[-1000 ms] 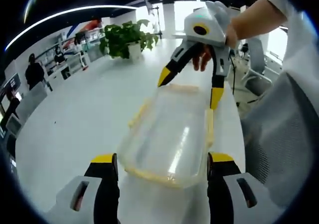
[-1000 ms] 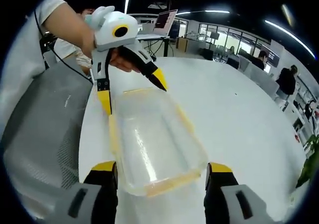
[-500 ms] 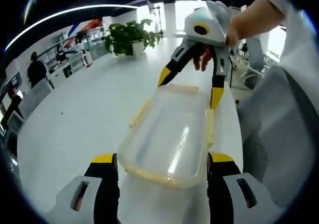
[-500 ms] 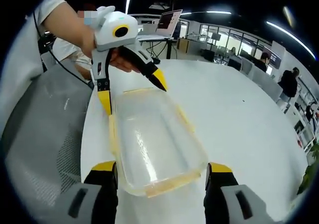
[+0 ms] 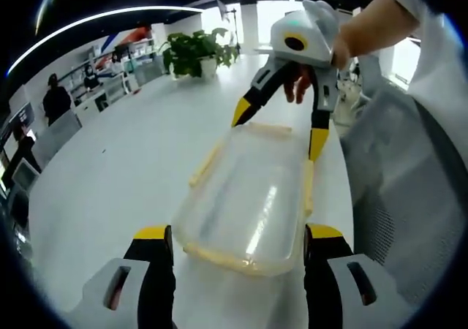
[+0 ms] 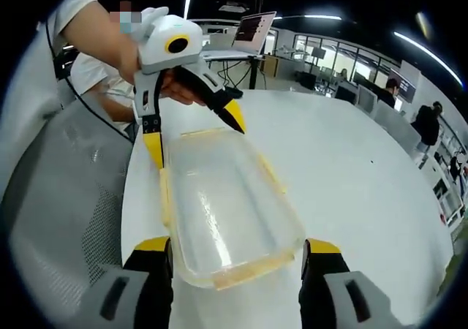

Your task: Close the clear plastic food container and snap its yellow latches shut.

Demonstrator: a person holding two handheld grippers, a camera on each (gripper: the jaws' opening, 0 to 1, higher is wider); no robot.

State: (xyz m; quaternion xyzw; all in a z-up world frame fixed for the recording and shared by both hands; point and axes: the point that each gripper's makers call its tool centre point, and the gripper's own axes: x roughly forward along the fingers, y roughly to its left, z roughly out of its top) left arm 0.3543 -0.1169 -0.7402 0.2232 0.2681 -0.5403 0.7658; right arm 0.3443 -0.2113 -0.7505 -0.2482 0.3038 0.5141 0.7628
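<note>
So far the lid seems seated on the clear rectangular plastic food container [image 5: 248,201] on the white table [image 5: 110,168], where we bracket each end with the left gripper [image 5: 235,243] and right gripper [image 6: 235,247], jaws wide, its pale yellow latches [image 6: 245,272] apparently unsnapped.

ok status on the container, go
Left gripper and right gripper open, one at each end of the container. Lid on; yellow latches look unsnapped. White table unobstructed.
</note>
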